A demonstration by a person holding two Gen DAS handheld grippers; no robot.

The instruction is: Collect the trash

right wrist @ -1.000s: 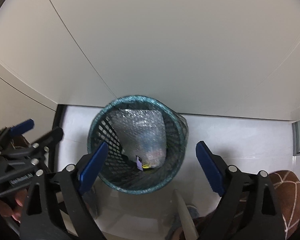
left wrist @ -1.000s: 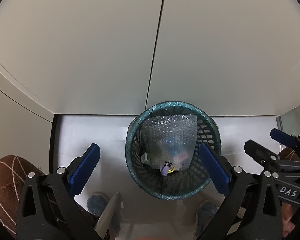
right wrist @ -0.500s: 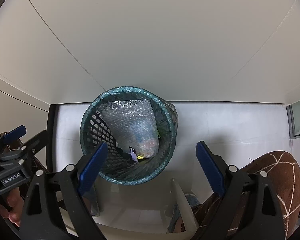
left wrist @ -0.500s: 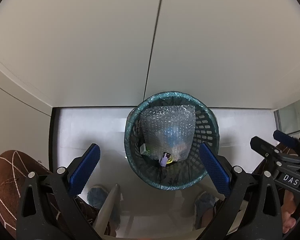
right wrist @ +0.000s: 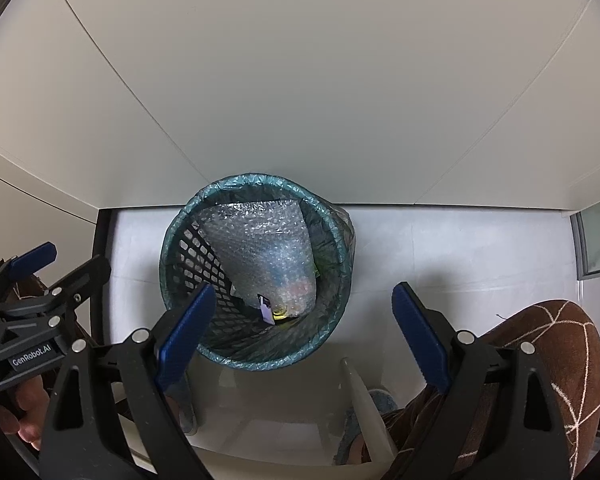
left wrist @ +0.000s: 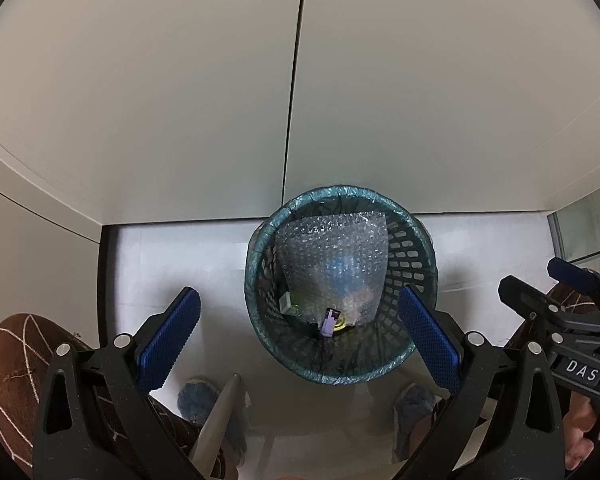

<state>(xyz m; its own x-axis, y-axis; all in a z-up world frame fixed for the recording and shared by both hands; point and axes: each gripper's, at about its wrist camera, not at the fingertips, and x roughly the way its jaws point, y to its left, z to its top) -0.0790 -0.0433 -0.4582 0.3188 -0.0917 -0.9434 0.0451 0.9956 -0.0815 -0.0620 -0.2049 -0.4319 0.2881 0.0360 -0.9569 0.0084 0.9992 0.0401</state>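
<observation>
- Left tongs [left wrist: 298, 334]: the two blue-padded fingers stand wide apart, with nothing between them; they hang above the floor, and the near part of the wastebasket shows in the gap.
- Right tongs [right wrist: 300, 326]: likewise spread wide and empty, held above the basket's near rim; in the left wrist view they appear at the right edge [left wrist: 556, 292], and the left tongs appear at the left edge of the right wrist view [right wrist: 44, 276].
- Wastebasket [left wrist: 414, 264]: a round, dark mesh basket standing upright on the pale floor [left wrist: 180, 256], close against the white wall panels [left wrist: 180, 100]; seen also from the right wrist [right wrist: 192, 256].
- Bin liner [left wrist: 340, 193]: a teal plastic bag folded over the basket's rim all the way round.
- Bubble wrap [left wrist: 334, 256]: a clear sheet leaning against the far inner wall of the basket, reaching almost to the rim; coloured trash shows dimly through its lower part, too blurred to name.
- Small purple item [left wrist: 329, 323]: lies at the bottom of the basket, just before the bubble wrap, beside a yellow scrap [left wrist: 342, 325].
- Small white block [left wrist: 286, 303]: rests at the bottom left, touching the wrap's lower edge.
- Person's knees in brown patterned trousers [right wrist: 556, 344] and blue slippers [left wrist: 196, 394] flank the basket's near side.
</observation>
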